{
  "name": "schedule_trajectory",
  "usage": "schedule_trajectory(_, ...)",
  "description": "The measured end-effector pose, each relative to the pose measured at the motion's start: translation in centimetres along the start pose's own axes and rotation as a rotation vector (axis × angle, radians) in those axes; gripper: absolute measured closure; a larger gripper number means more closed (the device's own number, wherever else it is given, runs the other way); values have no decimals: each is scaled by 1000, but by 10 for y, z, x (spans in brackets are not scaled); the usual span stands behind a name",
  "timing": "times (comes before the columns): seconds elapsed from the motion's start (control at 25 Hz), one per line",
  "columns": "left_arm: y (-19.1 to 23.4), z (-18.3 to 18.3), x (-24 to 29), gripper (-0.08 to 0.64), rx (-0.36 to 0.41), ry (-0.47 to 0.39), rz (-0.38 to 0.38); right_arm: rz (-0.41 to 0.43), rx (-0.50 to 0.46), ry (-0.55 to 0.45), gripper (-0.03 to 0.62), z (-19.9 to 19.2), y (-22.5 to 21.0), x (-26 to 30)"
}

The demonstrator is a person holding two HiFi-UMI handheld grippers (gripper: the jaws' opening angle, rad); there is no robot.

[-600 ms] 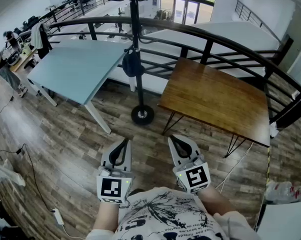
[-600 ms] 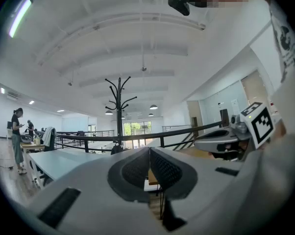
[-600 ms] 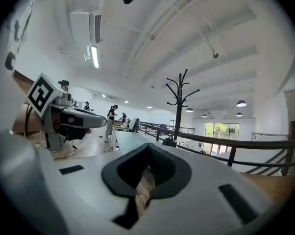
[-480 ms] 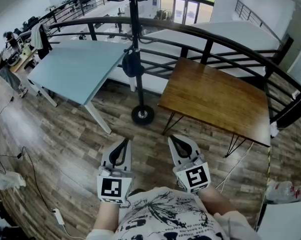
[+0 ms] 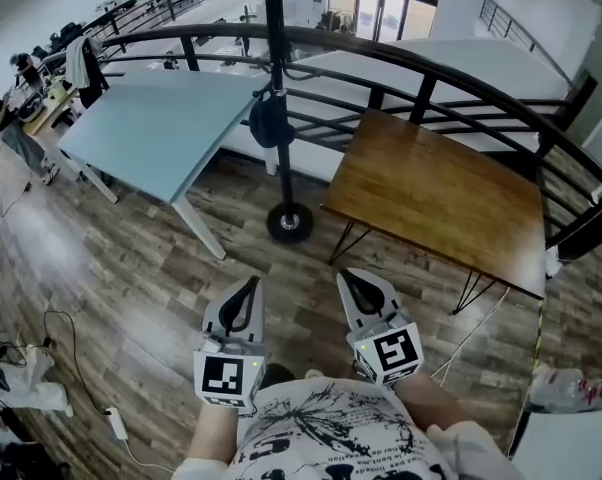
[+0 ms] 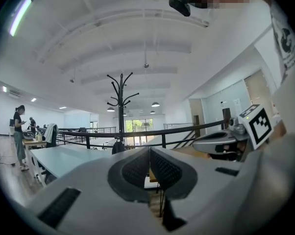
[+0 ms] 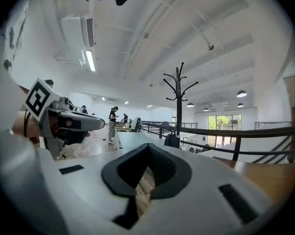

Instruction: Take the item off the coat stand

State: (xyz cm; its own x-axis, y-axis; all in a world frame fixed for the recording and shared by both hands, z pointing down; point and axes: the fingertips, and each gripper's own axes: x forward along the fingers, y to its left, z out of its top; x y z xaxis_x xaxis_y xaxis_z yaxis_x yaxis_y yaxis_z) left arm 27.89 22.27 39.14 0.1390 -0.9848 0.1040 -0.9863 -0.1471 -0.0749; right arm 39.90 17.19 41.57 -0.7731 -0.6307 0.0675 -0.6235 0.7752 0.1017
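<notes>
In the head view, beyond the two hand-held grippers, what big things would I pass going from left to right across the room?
light blue table → coat stand, with a dark bag hanging on its pole → brown wooden table

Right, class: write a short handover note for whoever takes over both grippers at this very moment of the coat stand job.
Left gripper: shut, empty.
Right gripper: shut, empty.
Both are held low in front of the person, well short of the coat stand.
The stand is between the light blue table and the wooden table. A dark item, probably a bag, hangs on it.
Done: nothing yet.
Left: approach, open a gripper, grip the item, lift it off.
</notes>
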Motion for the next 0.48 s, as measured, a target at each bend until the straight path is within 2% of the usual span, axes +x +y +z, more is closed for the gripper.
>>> schedule_trajectory(0.28, 61, -7, 17, 555, -33, 18, 78, 27, -3, 49, 598, -1, 9, 62)
schedule_trajectory(0.48, 123, -12, 42, 555, -46, 25, 36, 4, -20, 69, 598, 6, 22, 128)
